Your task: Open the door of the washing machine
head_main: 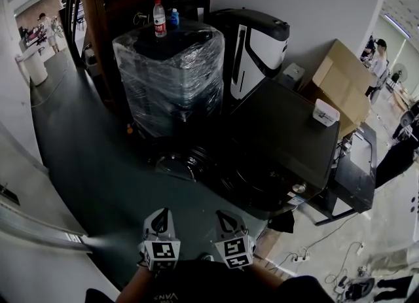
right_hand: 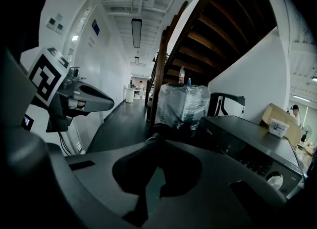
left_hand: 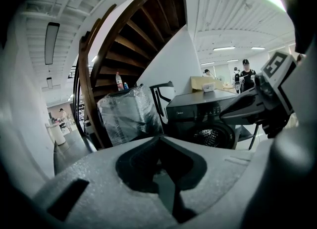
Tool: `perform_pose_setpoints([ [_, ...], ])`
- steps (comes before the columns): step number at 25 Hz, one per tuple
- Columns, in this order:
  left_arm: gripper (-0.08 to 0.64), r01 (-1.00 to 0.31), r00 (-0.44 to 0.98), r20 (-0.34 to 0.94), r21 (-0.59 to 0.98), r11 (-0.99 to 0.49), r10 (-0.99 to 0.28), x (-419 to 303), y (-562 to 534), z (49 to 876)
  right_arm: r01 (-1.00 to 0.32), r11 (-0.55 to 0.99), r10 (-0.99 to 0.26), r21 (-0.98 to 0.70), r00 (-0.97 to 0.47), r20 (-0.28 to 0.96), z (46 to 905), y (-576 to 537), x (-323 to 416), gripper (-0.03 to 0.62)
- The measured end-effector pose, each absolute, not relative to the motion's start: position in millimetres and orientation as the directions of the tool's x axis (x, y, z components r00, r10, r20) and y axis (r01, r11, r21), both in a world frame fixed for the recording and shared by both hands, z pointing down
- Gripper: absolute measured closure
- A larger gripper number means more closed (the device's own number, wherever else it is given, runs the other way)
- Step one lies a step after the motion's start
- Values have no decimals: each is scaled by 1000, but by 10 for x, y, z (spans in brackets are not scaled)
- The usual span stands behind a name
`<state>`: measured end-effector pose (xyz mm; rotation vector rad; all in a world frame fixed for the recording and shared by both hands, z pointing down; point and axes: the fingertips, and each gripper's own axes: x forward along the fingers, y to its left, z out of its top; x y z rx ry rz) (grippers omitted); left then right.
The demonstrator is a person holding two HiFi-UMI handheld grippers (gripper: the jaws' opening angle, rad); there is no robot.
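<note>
The black front-loading washing machine (head_main: pixel 281 131) stands right of centre in the head view, its front face dark and turned toward me. In the left gripper view its round door (left_hand: pixel 210 135) looks closed, with the drum glinting behind the glass. My left gripper (head_main: pixel 162 215) and right gripper (head_main: pixel 224 216) hang side by side at the bottom of the head view, well short of the machine. Both are shut with nothing in them. In the left gripper view the jaws (left_hand: pixel 161 141) meet at a point, as do the right gripper's jaws (right_hand: pixel 154 143).
A plastic-wrapped appliance (head_main: pixel 170 72) with a bottle (head_main: pixel 159 18) on top stands left of the machine, under a wooden staircase (left_hand: pixel 129 50). A white-and-black unit (head_main: pixel 258 46) and a cardboard box (head_main: pixel 340 79) sit behind. Cables and a power strip (head_main: pixel 301 256) lie on the floor at right. People stand far off.
</note>
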<state>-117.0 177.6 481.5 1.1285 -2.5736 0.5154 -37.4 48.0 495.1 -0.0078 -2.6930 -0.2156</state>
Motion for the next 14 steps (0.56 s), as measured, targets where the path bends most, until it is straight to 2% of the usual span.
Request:
perform_pose_setpoints([
  [14,541,-758,-644,387,-207,618,-660,-1329,1705,4839,40,989,-25,144,-905,425,4971,469,-554,590],
])
